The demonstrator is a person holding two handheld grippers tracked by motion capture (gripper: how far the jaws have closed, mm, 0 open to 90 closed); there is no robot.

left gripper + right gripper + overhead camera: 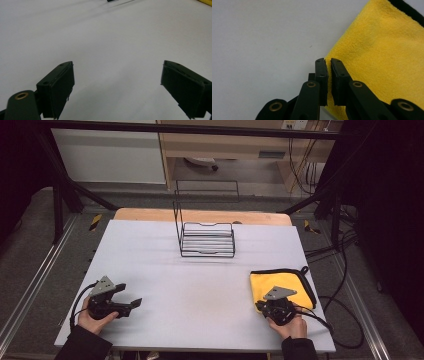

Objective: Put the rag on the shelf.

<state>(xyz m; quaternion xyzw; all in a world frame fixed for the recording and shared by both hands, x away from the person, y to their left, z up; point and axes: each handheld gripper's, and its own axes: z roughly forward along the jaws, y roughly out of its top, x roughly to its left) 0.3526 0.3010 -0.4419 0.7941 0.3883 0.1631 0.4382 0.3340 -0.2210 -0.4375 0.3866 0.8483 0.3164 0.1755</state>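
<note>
I have the right gripper (329, 65) with its jaws pinched on the near left edge of the yellow cloth (384, 57), which lies flat at the bench's (200, 285) near right. The left gripper (131, 305) rests wide open, empty. Next, I judge, a careful lift.

The white table (200, 285) lies bare between the 2 grippers. A black wire rack (206, 237) stands at the far middle, well apart. The yellow cloth (280, 282) covers the near right corner; bare table runs left of it.
</note>
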